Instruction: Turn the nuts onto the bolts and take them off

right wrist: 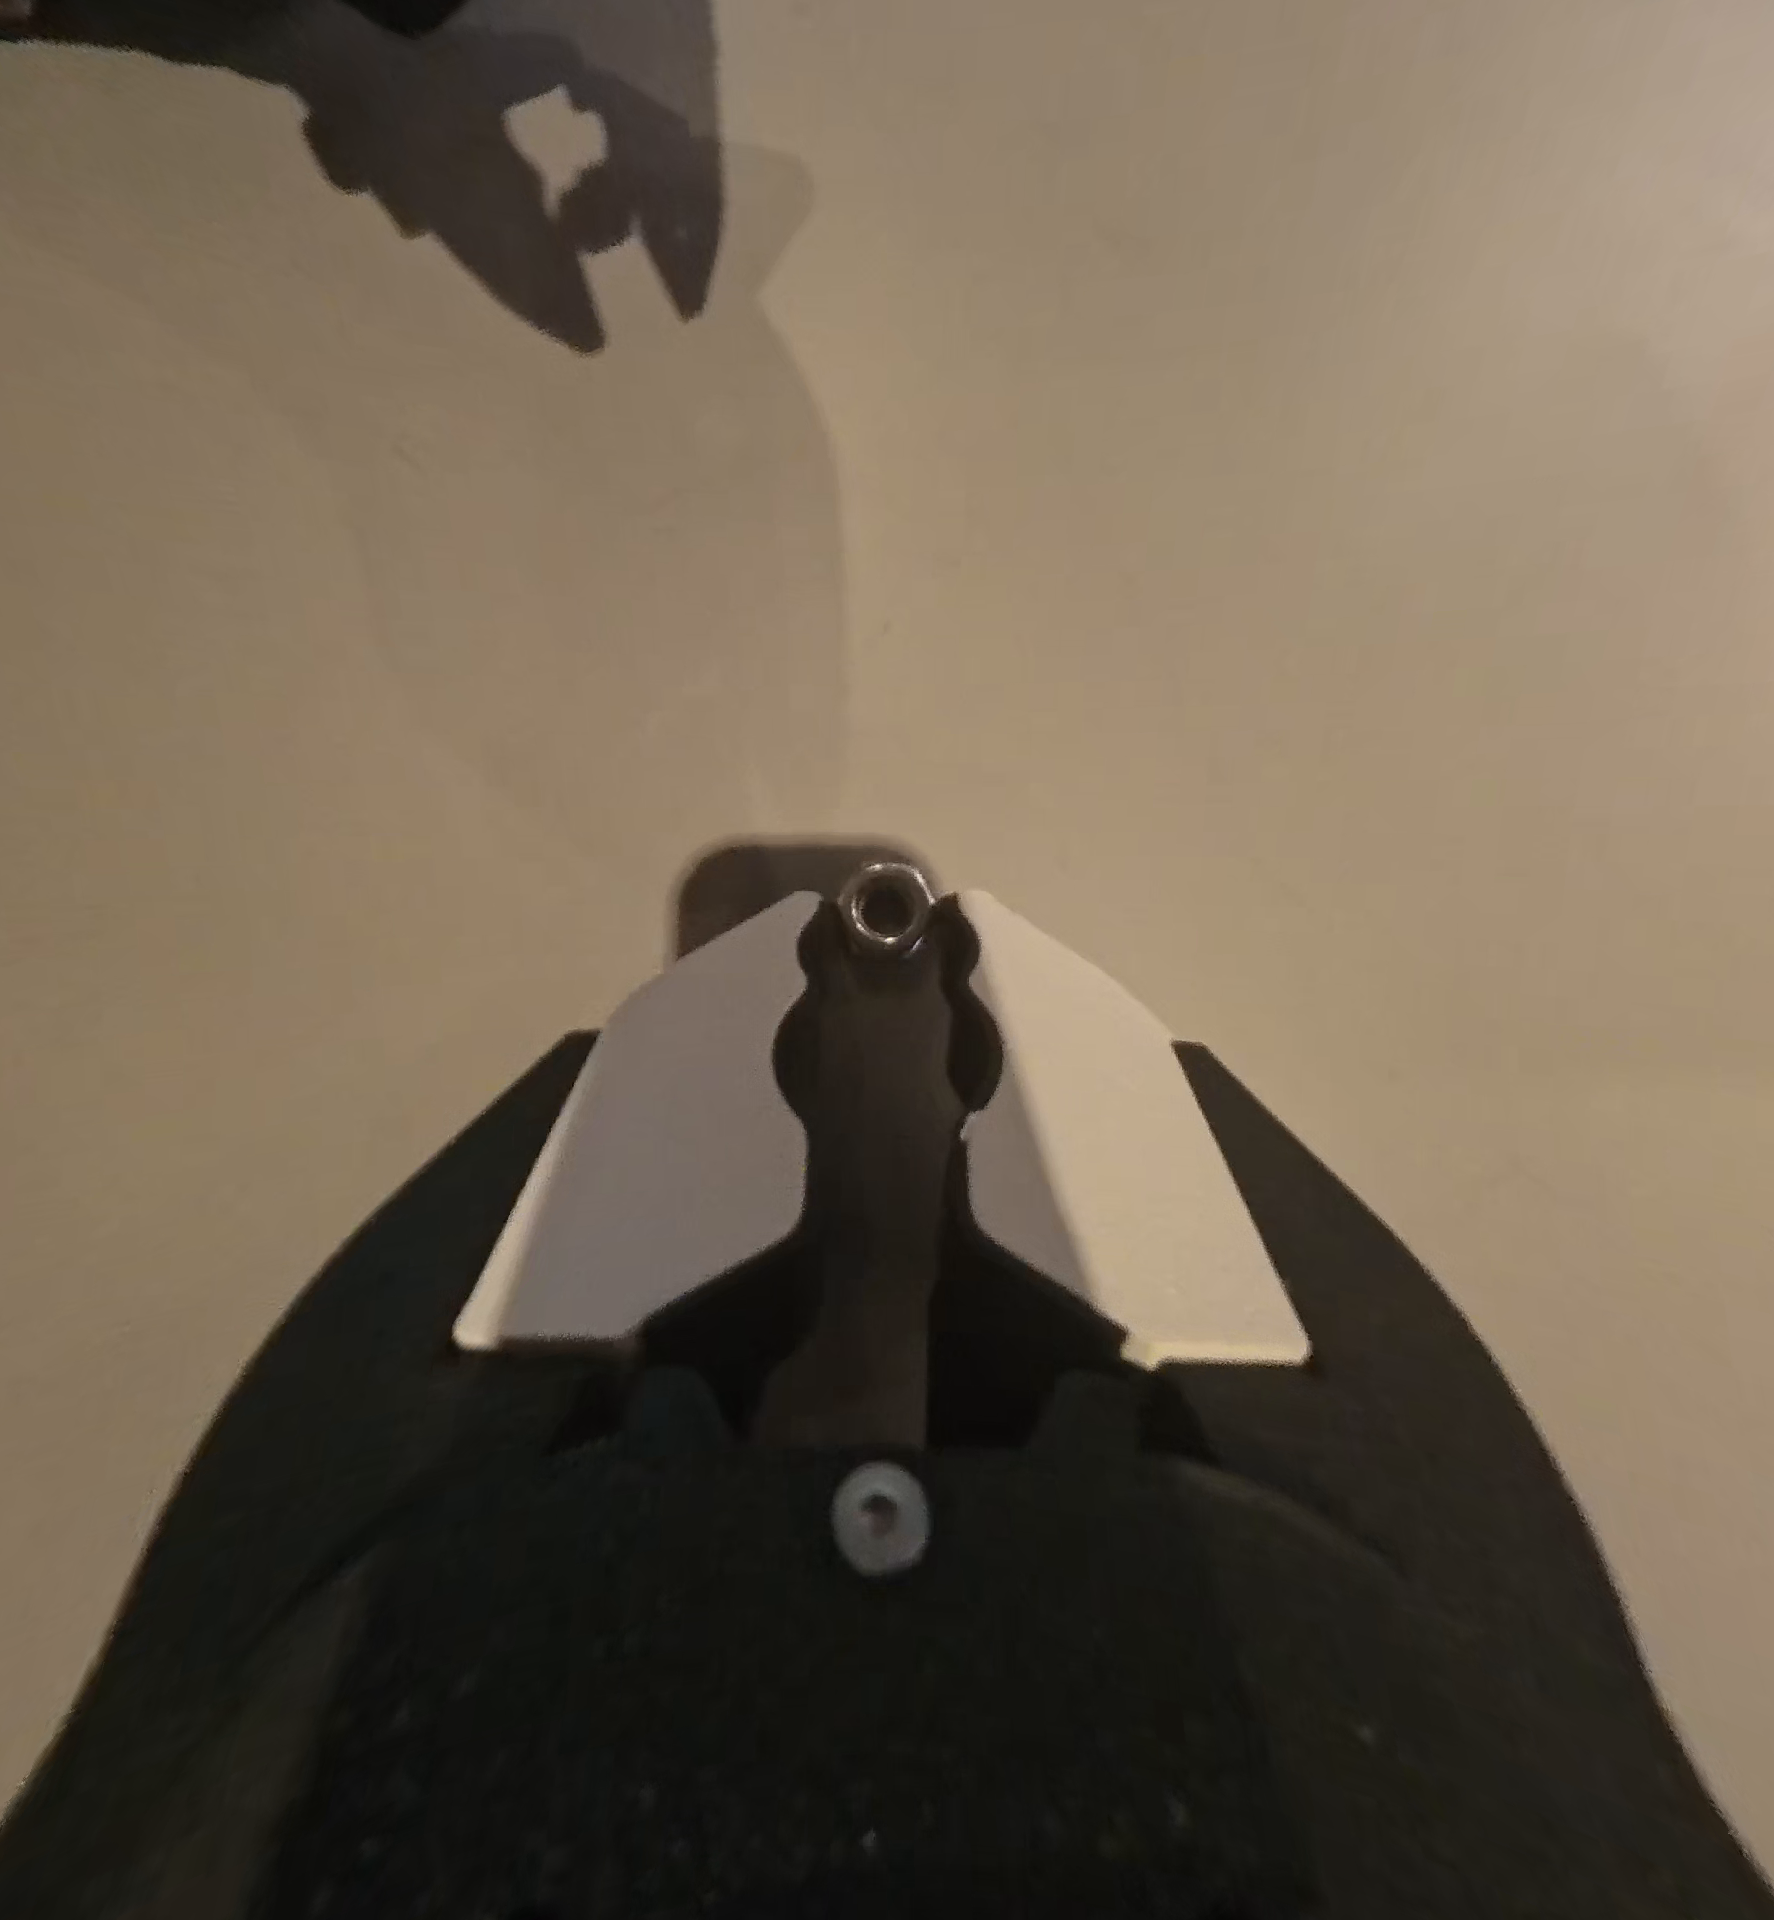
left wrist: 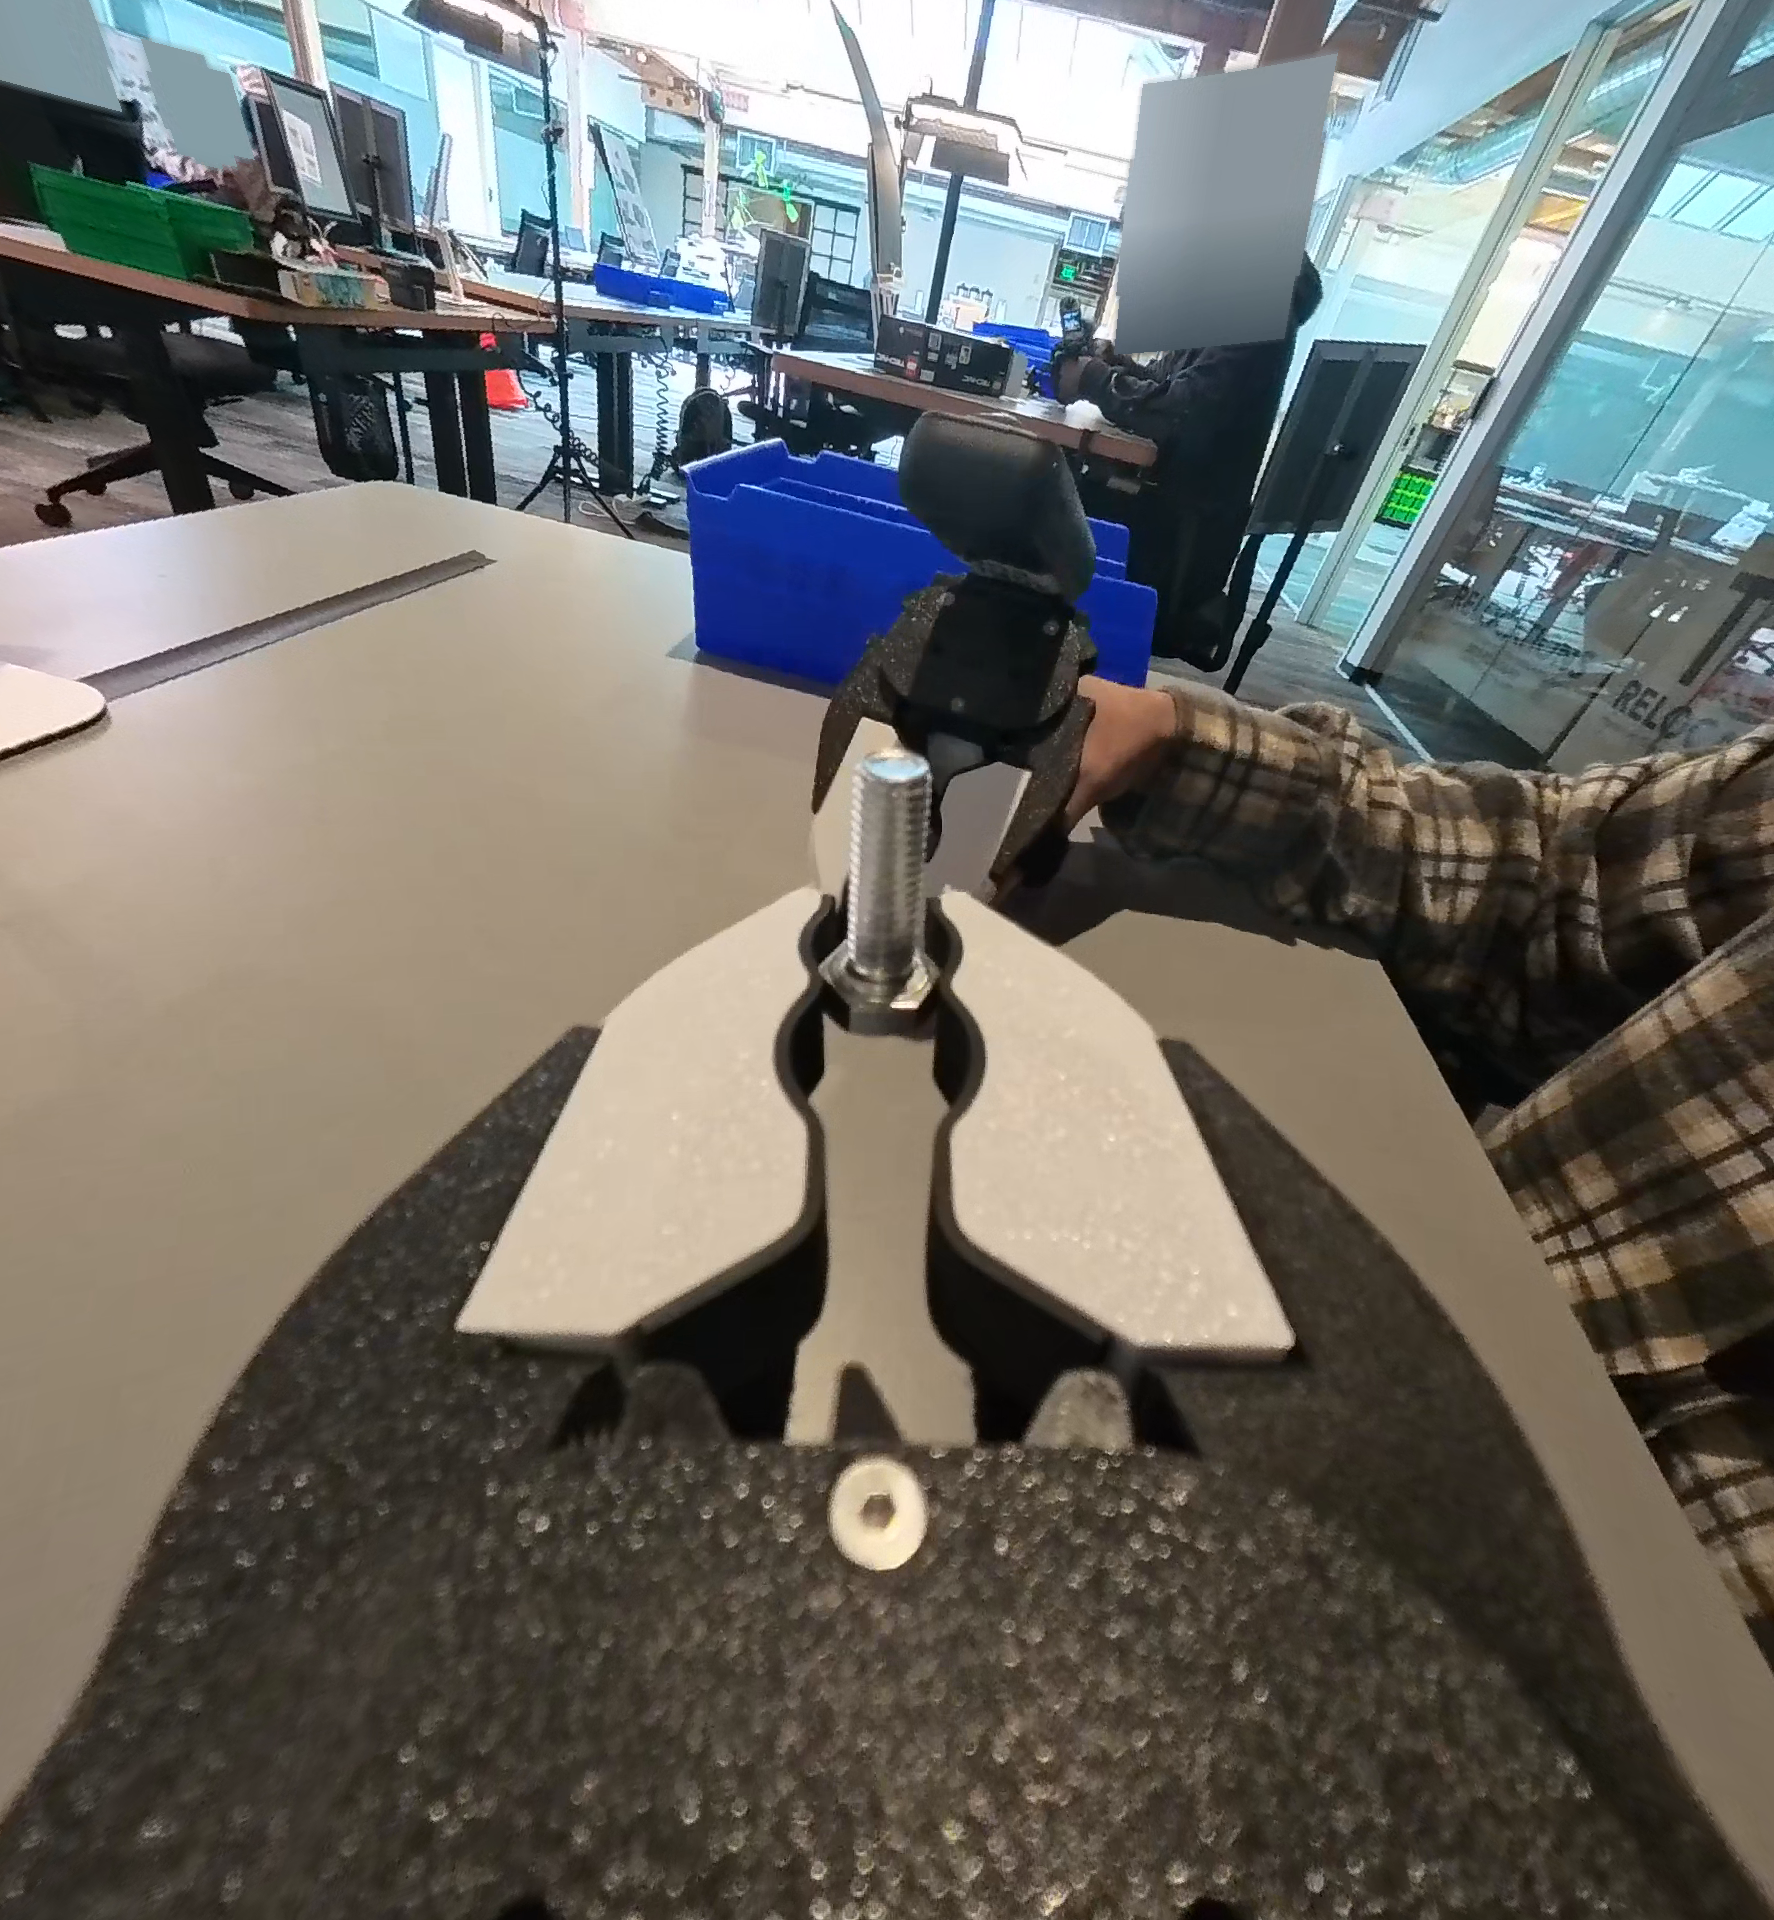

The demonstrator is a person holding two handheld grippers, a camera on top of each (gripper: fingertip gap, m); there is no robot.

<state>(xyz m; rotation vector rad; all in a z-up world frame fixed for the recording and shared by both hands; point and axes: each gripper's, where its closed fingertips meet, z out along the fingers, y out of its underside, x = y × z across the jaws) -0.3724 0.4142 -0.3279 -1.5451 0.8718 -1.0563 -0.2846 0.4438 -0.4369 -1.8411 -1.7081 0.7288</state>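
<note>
1. Left gripper (left wrist: pixel 875 966) clenched on bolt (left wrist: pixel 885 873) at its hex head; long axis upright, threaded end up, above grey table (left wrist: pixel 343 883).
2. Right gripper (right wrist: pixel 881 920) pinches nut (right wrist: pixel 879 916) at the tips, bore facing the camera, over the table.
3. Blue bin (left wrist: pixel 821 582) stands beyond.

An open-plan workshop office: desks with monitors (left wrist: pixel 296 145), blue parts bins (left wrist: pixel 789 561), tripod stands (left wrist: pixel 571 457), glass partitions (left wrist: pixel 1641 416).

**Two wrist cameras, two angles**

The left wrist view looks level along its fingers across the grey table (left wrist: pixel 291 883) toward the office, the right gripper (left wrist: pixel 966 831) close ahead. The right wrist view faces steeply down at the same tabletop (right wrist: pixel 1278 520), very near.
</note>
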